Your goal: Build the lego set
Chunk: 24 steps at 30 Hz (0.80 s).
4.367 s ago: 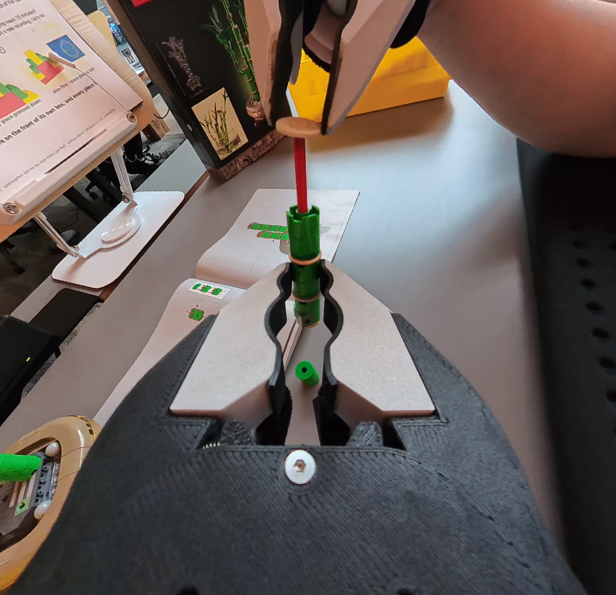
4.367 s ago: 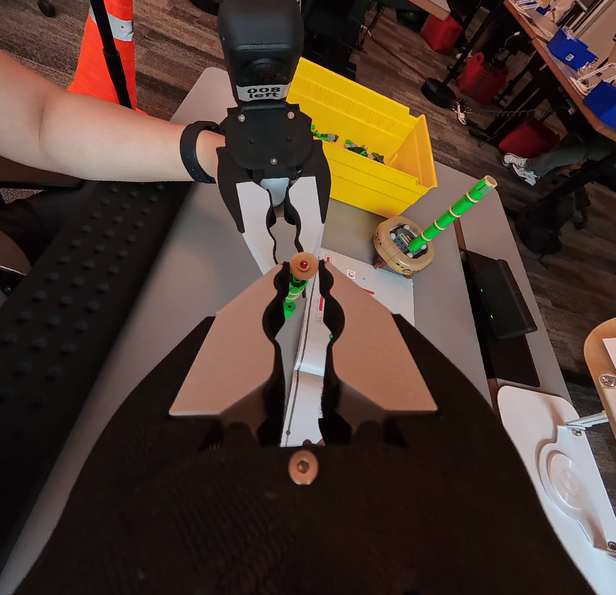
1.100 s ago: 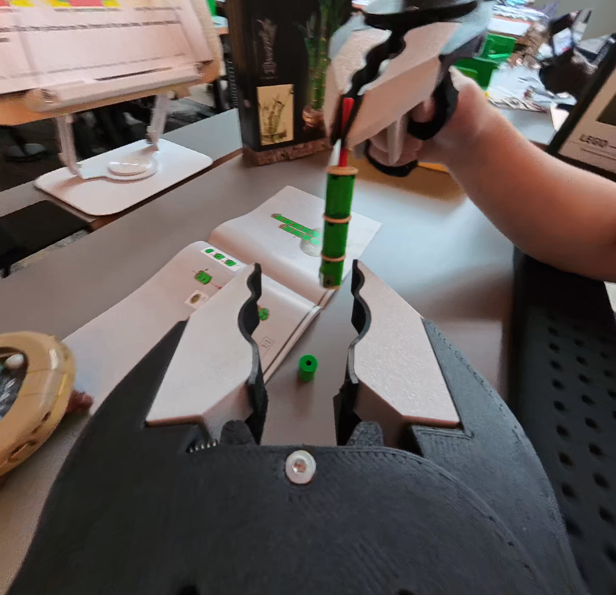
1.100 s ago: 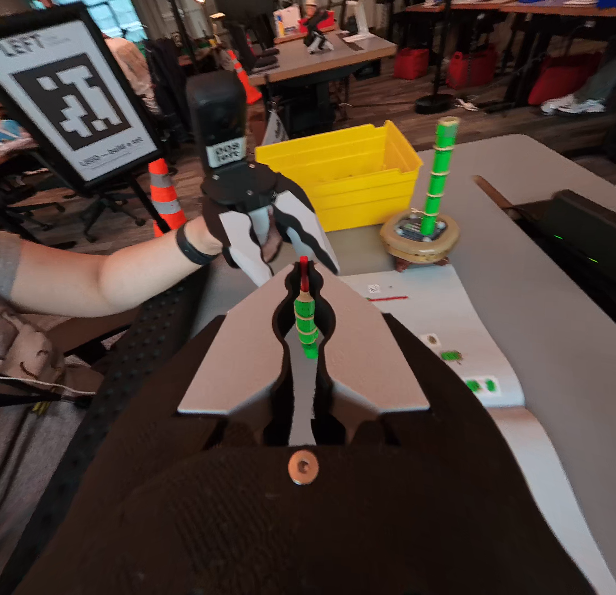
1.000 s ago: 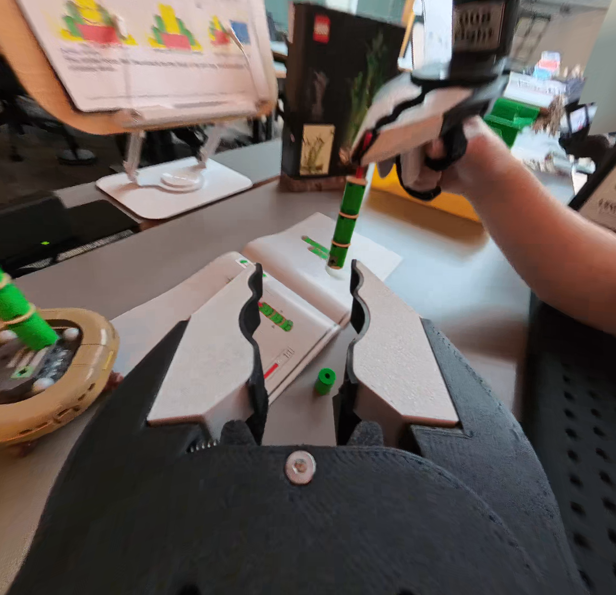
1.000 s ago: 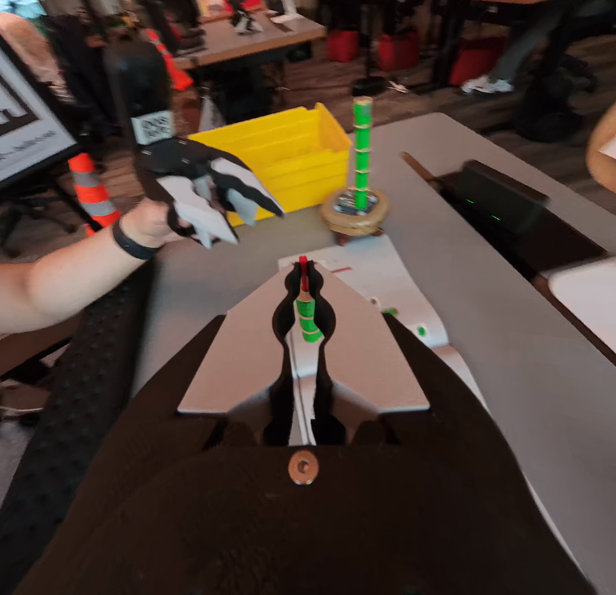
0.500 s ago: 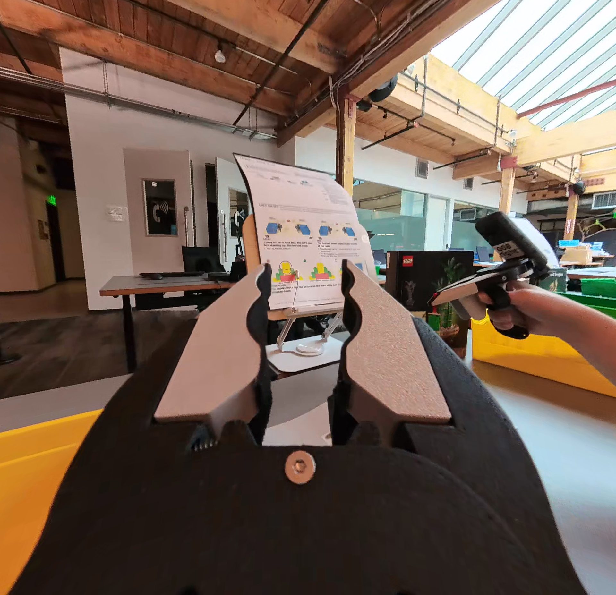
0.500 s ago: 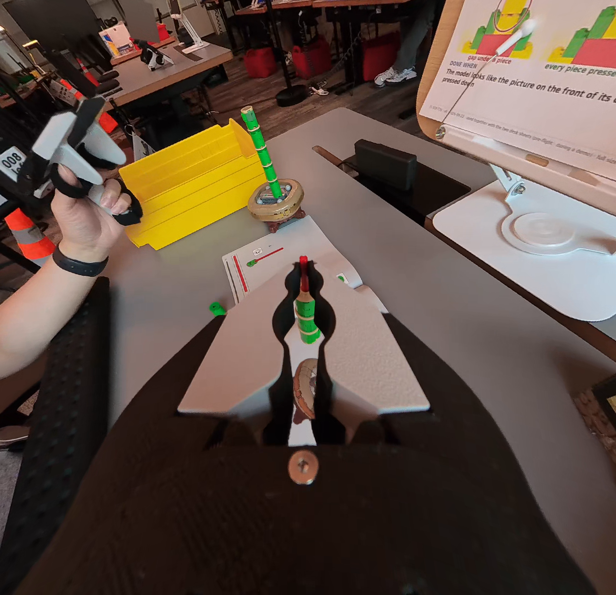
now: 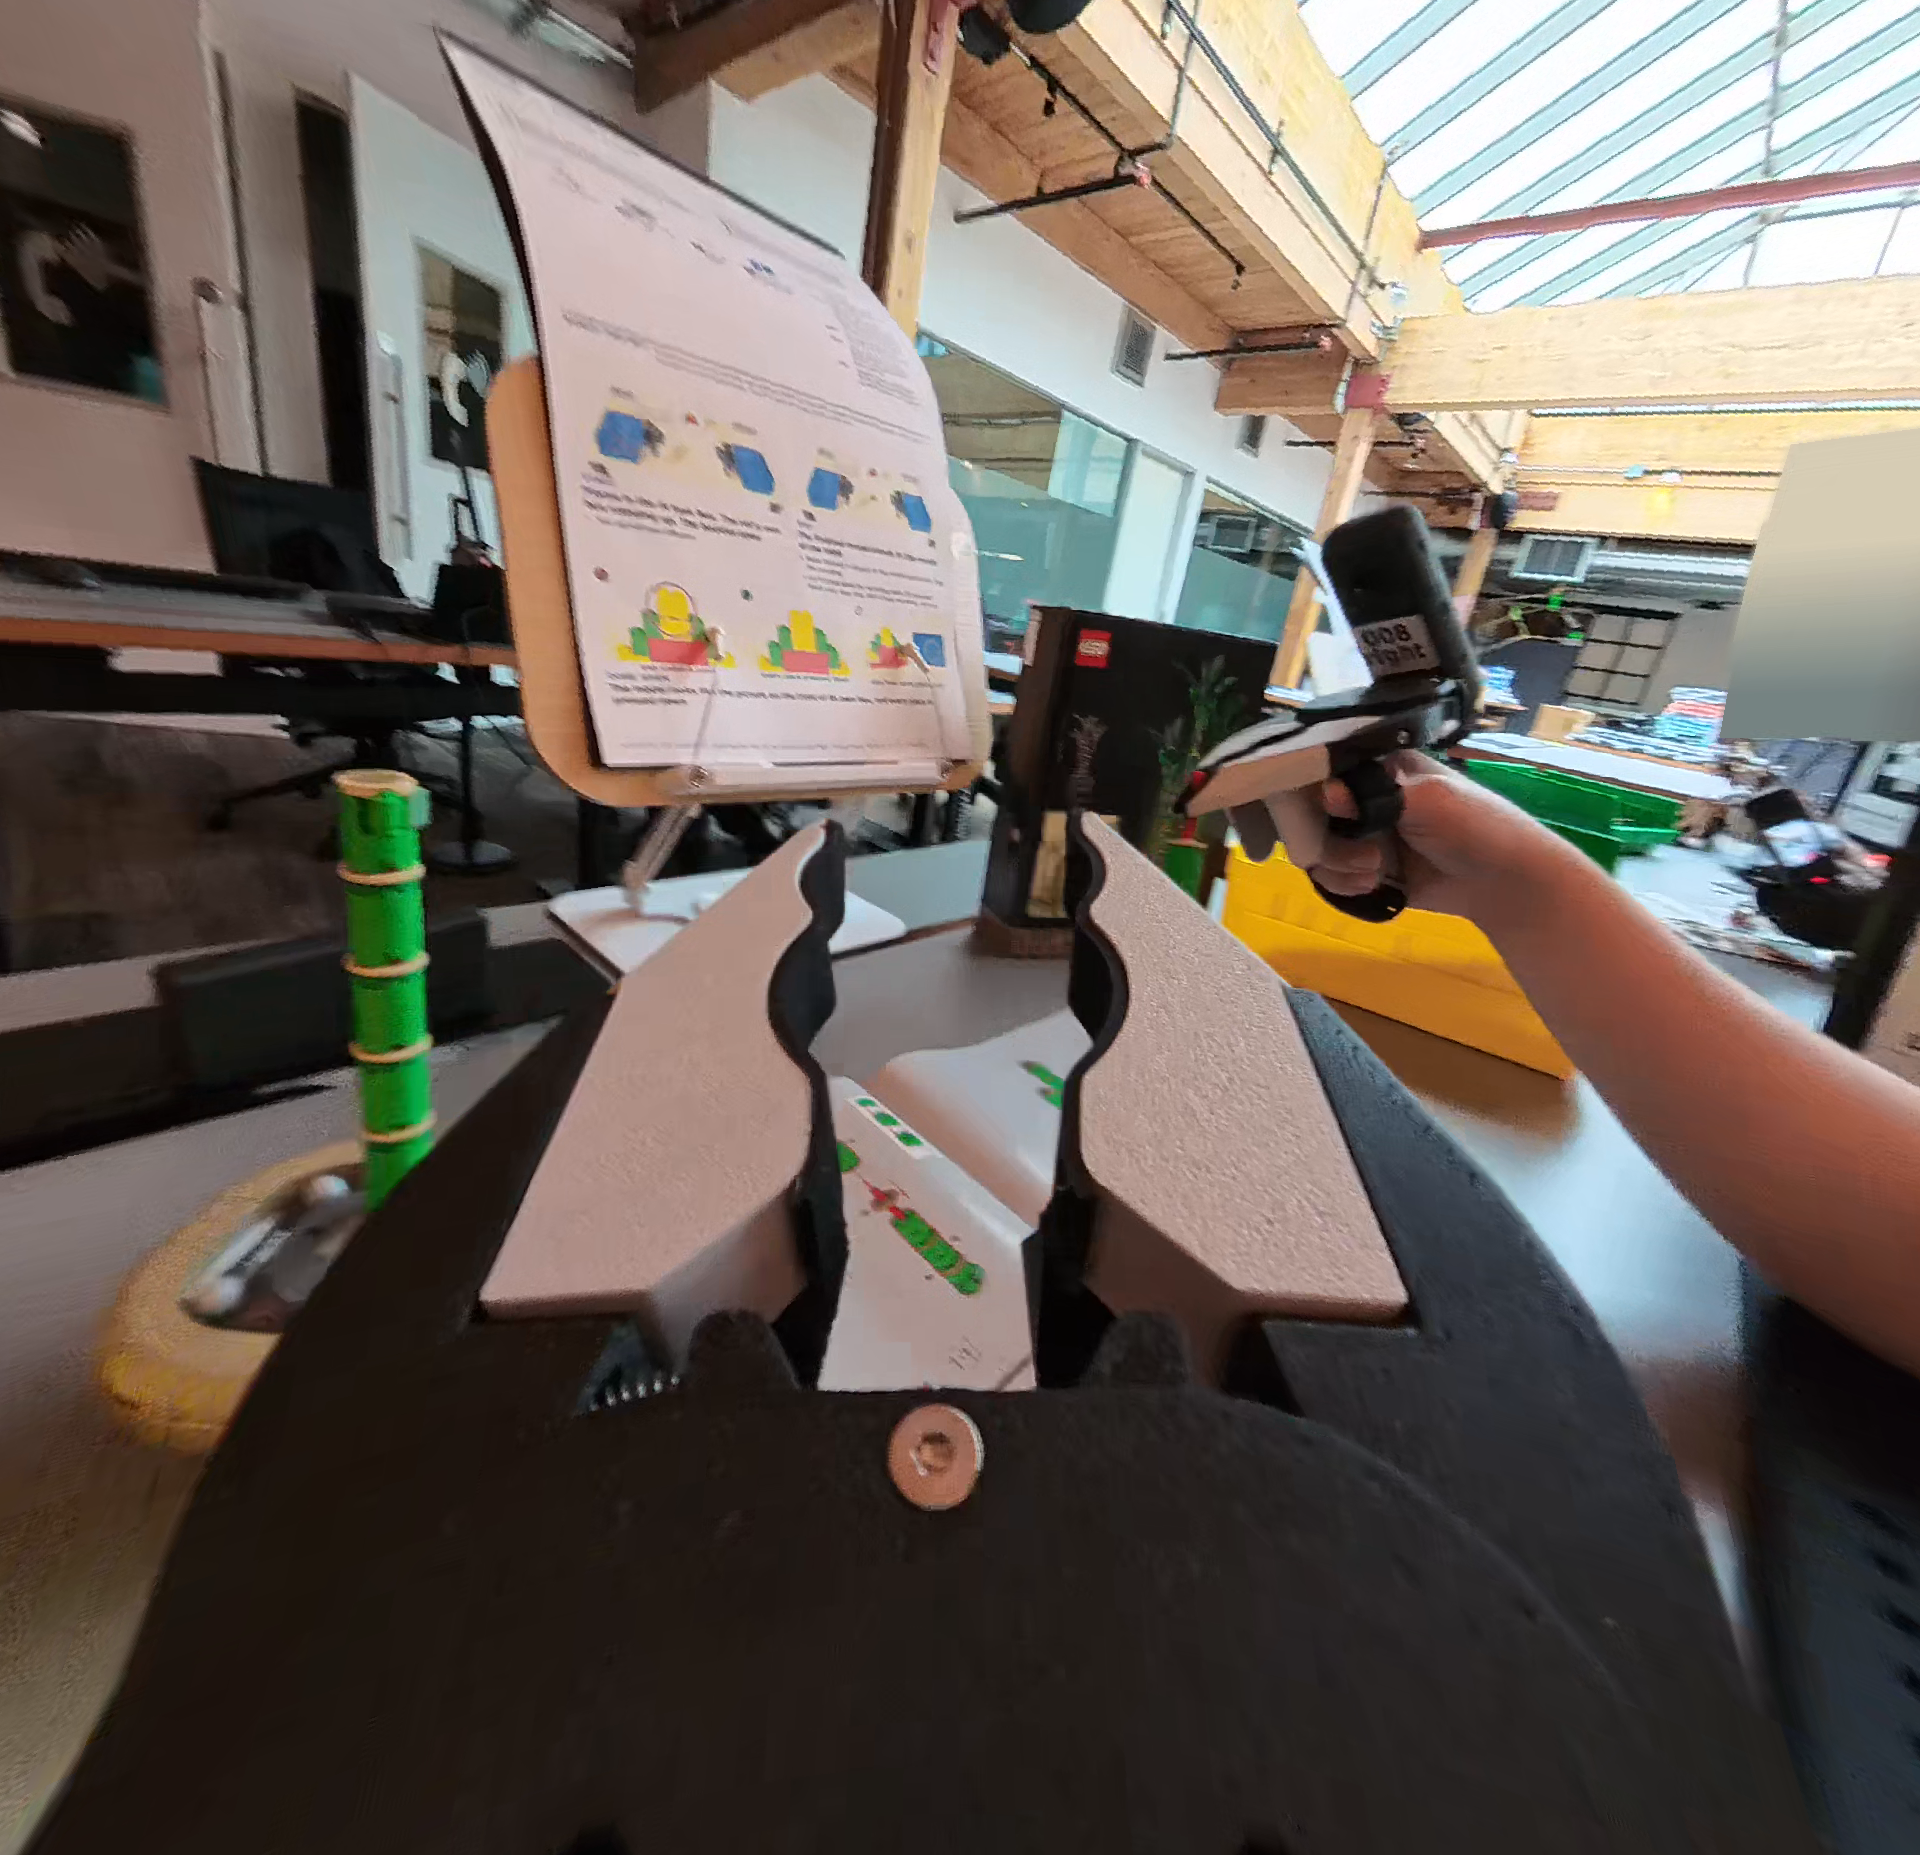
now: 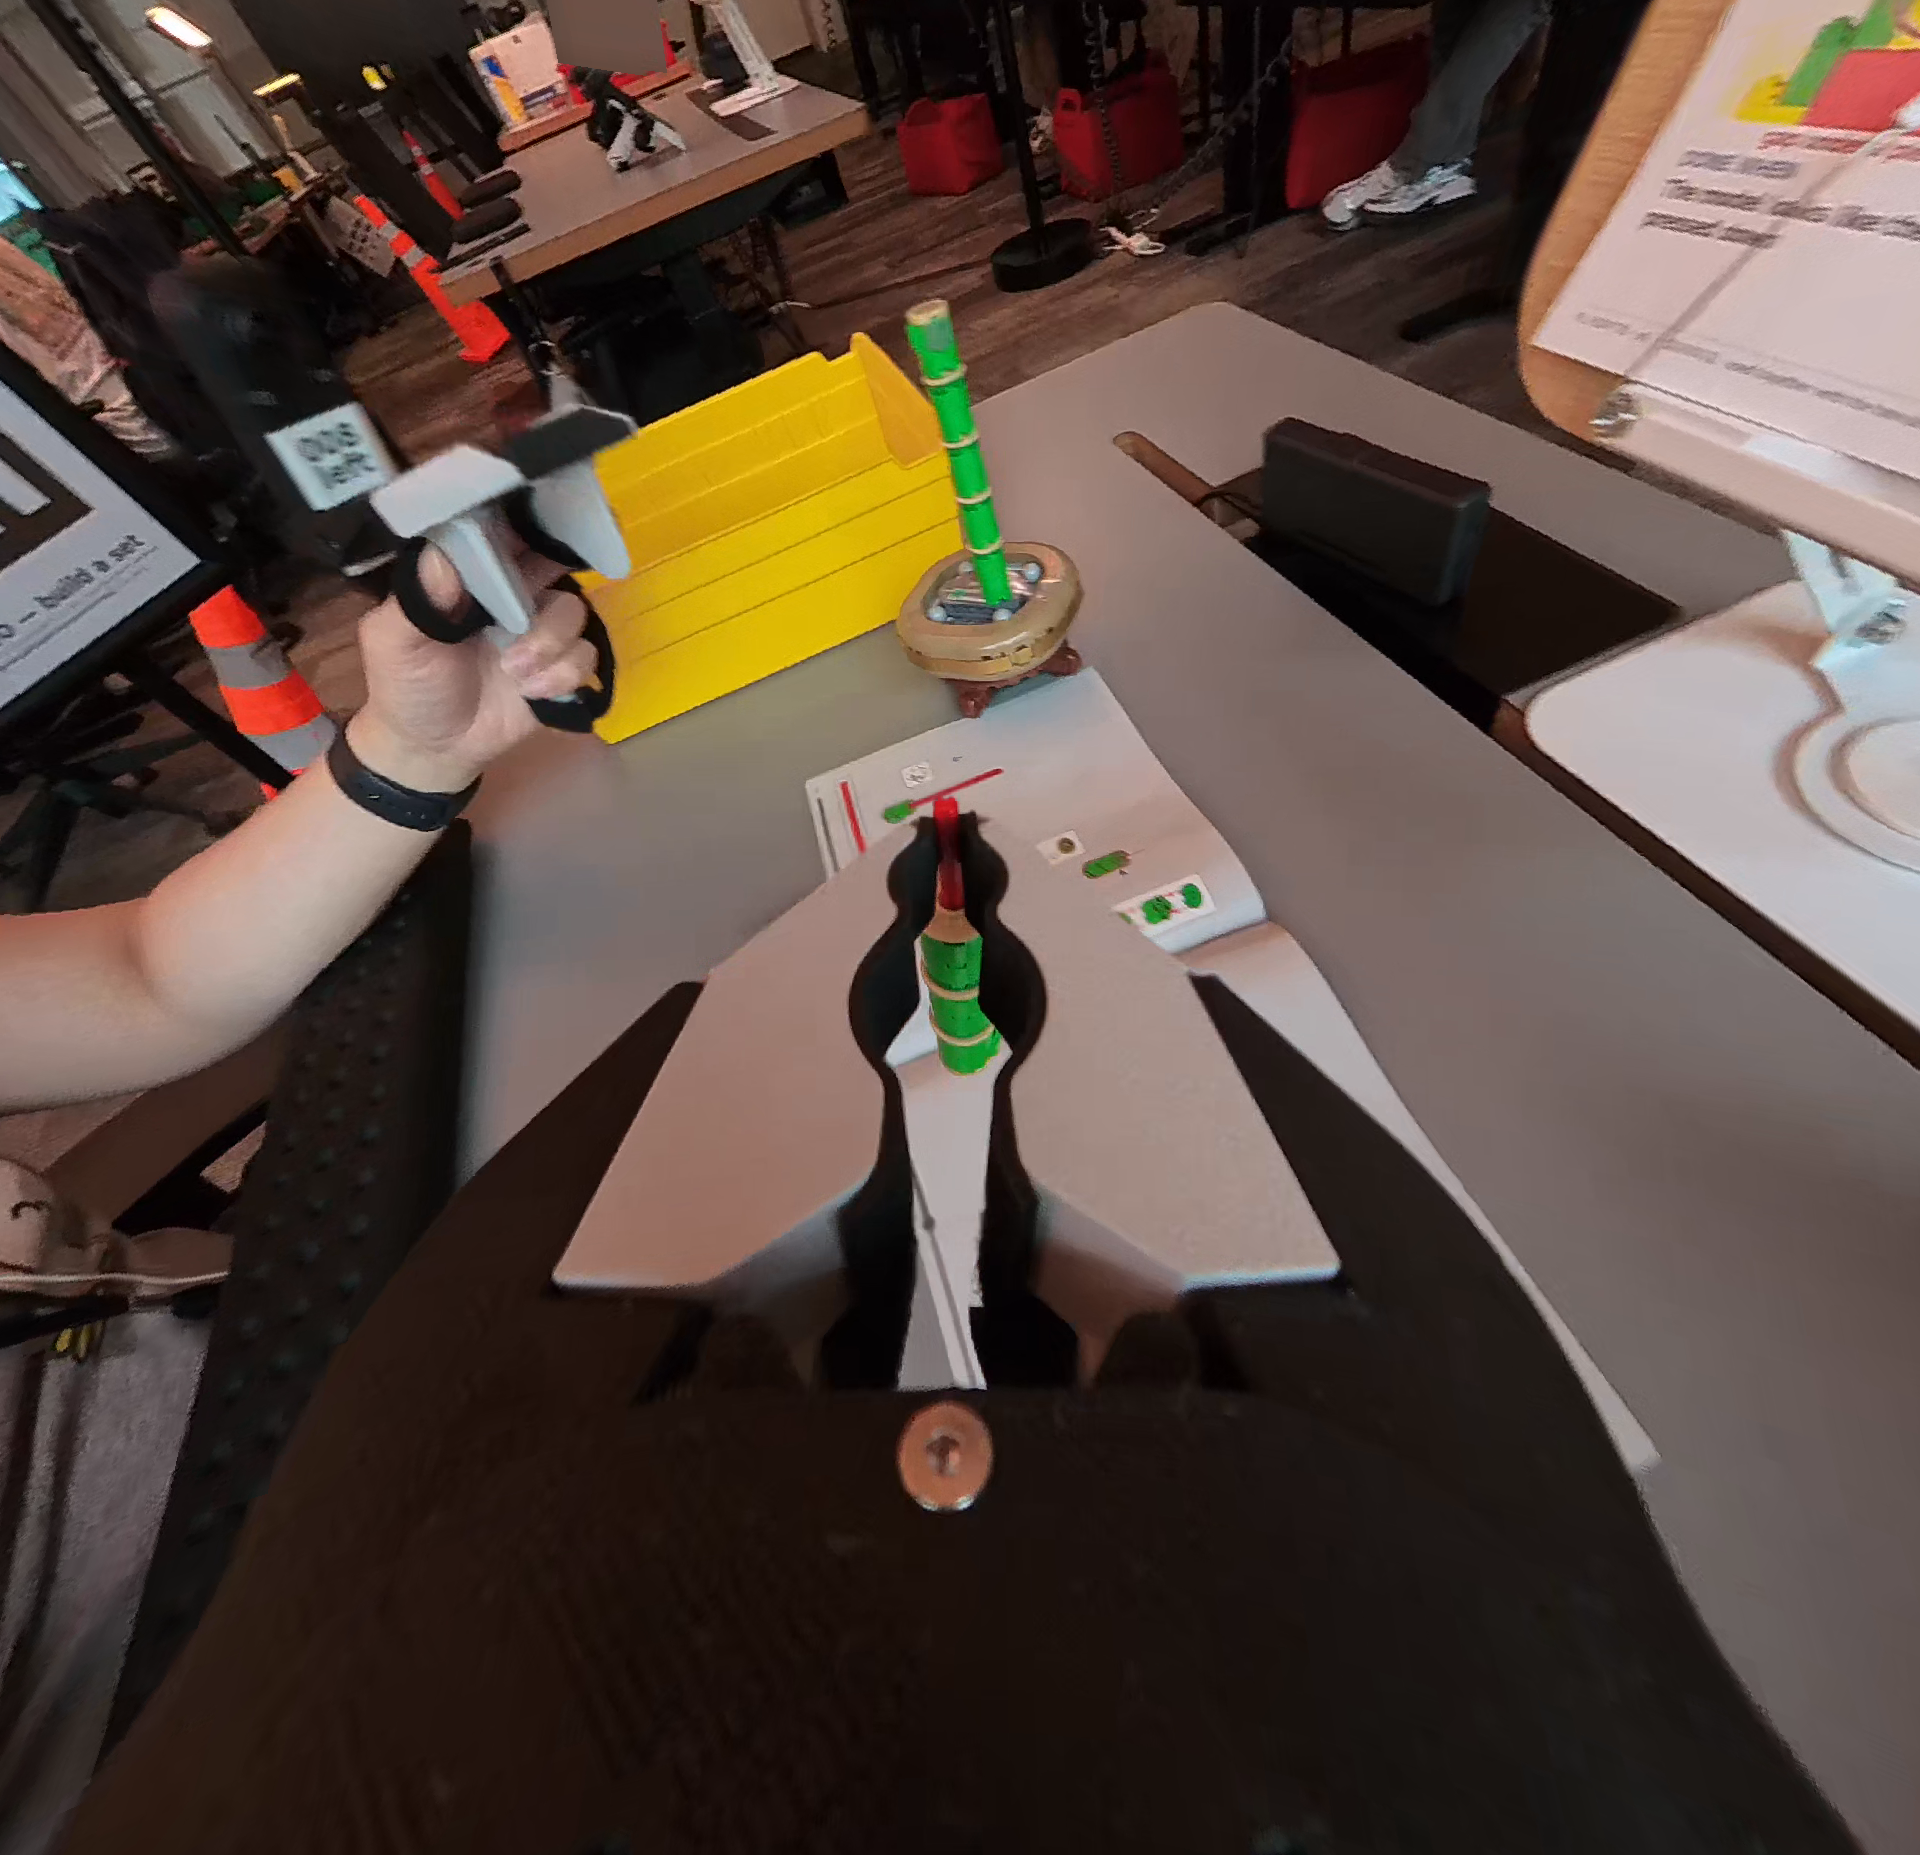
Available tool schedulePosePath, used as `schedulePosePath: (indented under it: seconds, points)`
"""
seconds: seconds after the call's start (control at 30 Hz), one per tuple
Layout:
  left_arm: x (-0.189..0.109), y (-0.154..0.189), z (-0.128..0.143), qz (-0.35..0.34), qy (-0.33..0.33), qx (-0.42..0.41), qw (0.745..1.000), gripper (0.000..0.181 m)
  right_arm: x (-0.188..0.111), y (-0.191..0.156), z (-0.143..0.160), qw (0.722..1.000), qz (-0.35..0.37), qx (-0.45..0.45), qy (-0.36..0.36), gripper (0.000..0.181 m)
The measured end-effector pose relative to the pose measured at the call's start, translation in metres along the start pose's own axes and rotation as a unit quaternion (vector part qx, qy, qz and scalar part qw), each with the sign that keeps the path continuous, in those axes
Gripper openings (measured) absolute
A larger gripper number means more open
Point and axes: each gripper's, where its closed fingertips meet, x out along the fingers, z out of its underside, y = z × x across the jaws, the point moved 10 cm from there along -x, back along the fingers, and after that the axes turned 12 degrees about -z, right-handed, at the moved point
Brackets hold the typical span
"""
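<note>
My right gripper [image 10: 945, 834] is shut on a red axle [image 10: 945, 870] that carries a short green bamboo stalk [image 10: 956, 1005] with tan rings. It holds them in the air over the open instruction booklet [image 10: 1153, 818]. My left gripper [image 9: 951, 855] is open and empty, raised above the table and pointing across it. It shows blurred at the left of the right wrist view [image 10: 608, 486]. A tall green stalk [image 10: 961, 455] stands in a round tan base [image 10: 987, 616]. Both also show in the left wrist view, stalk [image 9: 384, 974] and base [image 9: 177, 1317]. The right gripper [image 9: 1195, 792] shows far right there.
A yellow bin [image 10: 769, 517] stands behind the tall stalk. A black Lego box [image 9: 1122, 745] and a sheet on a wooden stand [image 9: 727, 517] are at the back. A black device [image 10: 1371, 517] and the stand's white foot [image 10: 1714, 766] lie to the right. A black mat [image 10: 353, 1078] lines the near edge.
My left gripper has opened, let go of the short stalk and lifted away to the left. My right gripper now holds the stalk alone by its red axle and has swung over the booklet.
</note>
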Motion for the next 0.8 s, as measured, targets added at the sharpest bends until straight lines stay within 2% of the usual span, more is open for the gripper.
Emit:
schedulePosePath:
  seconds: [0.23, 0.4, 0.57, 0.7, 0.8]
  points:
    - [0.022, 0.022, 0.027, 0.099, -0.111, -0.029, 0.989, 0.041, 0.063, -0.035, -0.006, 0.994, -0.096, -0.033, -0.027, 0.002]
    - [0.026, 0.035, 0.038, 0.127, -0.163, 0.03, 0.978, 0.052, 0.101, -0.068, -0.007, 0.986, -0.13, -0.085, -0.055, 0.003]
    - [0.025, 0.05, 0.041, 0.193, -0.179, 0.028, 0.964, 0.041, 0.116, -0.085, -0.006, 0.981, -0.148, -0.108, -0.068, 0.003]
    - [0.024, 0.052, 0.039, 0.221, -0.173, 0.0, 0.96, 0.036, 0.119, -0.084, -0.003, 0.981, -0.151, -0.102, -0.069, 0.003]
    - [0.023, 0.049, 0.035, 0.225, -0.164, -0.022, 0.96, 0.025, 0.12, -0.083, -0.003, 0.98, -0.167, -0.094, -0.059, 0.003]
